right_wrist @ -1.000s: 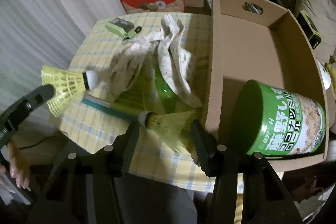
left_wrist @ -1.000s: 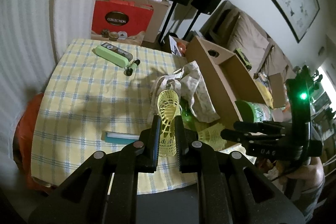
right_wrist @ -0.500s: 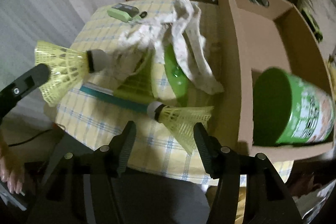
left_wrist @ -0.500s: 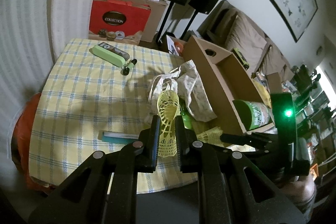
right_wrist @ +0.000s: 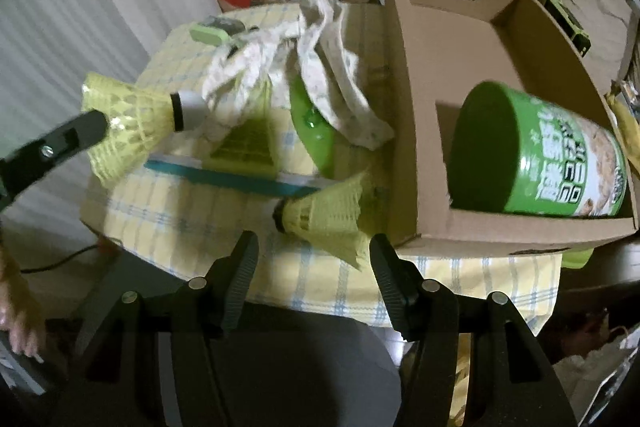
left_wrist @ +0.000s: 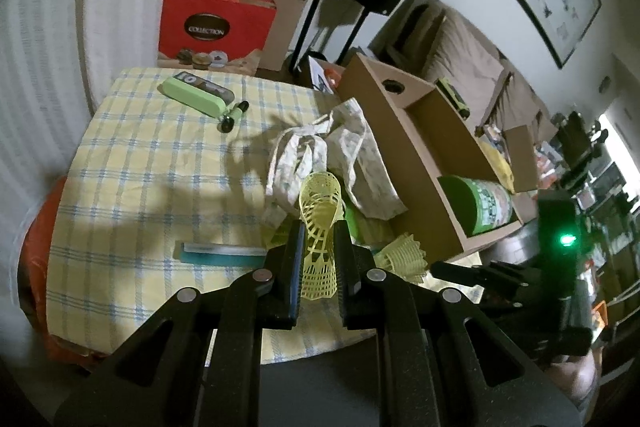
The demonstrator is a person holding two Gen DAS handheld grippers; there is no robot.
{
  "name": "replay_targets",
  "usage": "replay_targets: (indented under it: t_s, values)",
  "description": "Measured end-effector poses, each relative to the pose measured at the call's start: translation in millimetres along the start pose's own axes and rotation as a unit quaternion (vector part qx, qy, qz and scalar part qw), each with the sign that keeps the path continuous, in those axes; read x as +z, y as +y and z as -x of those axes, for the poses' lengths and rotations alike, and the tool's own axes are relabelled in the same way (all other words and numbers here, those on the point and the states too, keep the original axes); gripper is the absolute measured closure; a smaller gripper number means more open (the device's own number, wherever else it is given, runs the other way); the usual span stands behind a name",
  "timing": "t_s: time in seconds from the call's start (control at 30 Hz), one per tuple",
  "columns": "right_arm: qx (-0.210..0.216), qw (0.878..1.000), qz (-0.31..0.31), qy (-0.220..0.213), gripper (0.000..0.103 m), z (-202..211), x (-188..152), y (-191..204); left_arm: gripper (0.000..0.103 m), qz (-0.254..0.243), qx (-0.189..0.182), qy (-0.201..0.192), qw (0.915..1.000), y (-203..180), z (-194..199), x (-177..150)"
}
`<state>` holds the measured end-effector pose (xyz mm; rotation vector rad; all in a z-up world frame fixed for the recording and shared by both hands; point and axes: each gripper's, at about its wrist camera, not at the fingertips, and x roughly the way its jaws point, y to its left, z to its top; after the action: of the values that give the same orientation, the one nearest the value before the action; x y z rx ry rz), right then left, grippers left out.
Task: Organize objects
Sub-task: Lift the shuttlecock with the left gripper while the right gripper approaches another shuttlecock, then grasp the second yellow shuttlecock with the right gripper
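My left gripper (left_wrist: 318,243) is shut on the mesh skirt of a yellow shuttlecock (left_wrist: 322,211), held above the near part of the table with its cork pointing away. The right wrist view shows that same shuttlecock (right_wrist: 132,123) at the left, white cork to the right. A second yellow shuttlecock (right_wrist: 324,217) lies on the checked tablecloth (right_wrist: 192,211) beside the cardboard box (right_wrist: 436,39). My right gripper (right_wrist: 314,247) stands open just in front of it, and the skirt's edge reaches between the fingertips without being pressed. In the left wrist view, the right gripper (left_wrist: 448,273) is low at the right.
A green can (right_wrist: 540,155) lies in the box's near end. A patterned cloth (right_wrist: 320,67) drapes over a green bowl (right_wrist: 312,135). A teal and white strip (right_wrist: 232,179) lies mid-table. A green case (left_wrist: 196,93) sits at the far corner. Red gift boxes (left_wrist: 216,27) and speaker stands lie beyond.
The right gripper's jaws stand wider and it has sunk slightly. The table shuttlecock now lies at the fingertips instead of deep between them. The left gripper keeps its hold, barely moved.
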<state>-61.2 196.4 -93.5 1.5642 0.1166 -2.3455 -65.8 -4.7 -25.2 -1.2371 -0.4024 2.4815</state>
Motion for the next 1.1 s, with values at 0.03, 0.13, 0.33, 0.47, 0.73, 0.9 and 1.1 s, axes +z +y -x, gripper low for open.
replay_targets:
  t_s: [0.03,0.13,0.33,0.47,0.73,0.9,1.1]
  values:
    - [-0.001,1.000,0.004,0.002,0.044,-4.2,-0.7,-0.2,0.090,-0.002,-0.001,0.003,1.0000,-1.2,-1.1,-1.3]
    - [0.026,1.000,0.008,-0.008,0.044,-9.6,-1.6,-1.8,0.090,-0.004,-0.003,0.012,0.9999,-2.8,-5.3,-3.5]
    - [0.074,0.997,0.021,-0.012,0.073,-12.7,-2.5,2.3,0.089,-0.007,0.000,0.024,0.9997,-2.5,-10.9,-7.2]
    - [0.104,0.994,0.039,-0.007,0.077,-16.0,-3.9,7.8,0.089,-0.007,-0.005,0.033,0.9994,-3.2,-15.6,-9.5]
    - [0.138,0.989,0.043,-0.007,0.085,-38.4,3.2,15.4,0.089,-0.011,-0.002,0.046,0.9989,-4.5,-23.0,-12.6]
    - [0.143,0.989,0.027,-0.011,0.096,-45.5,5.1,9.2,0.089,-0.010,-0.001,0.049,0.9987,-4.4,-24.6,-14.3]
    - [0.142,0.988,0.037,-0.040,0.097,-37.6,2.6,12.6,0.089,-0.014,-0.003,0.049,0.9987,-8.7,-23.5,-14.1]
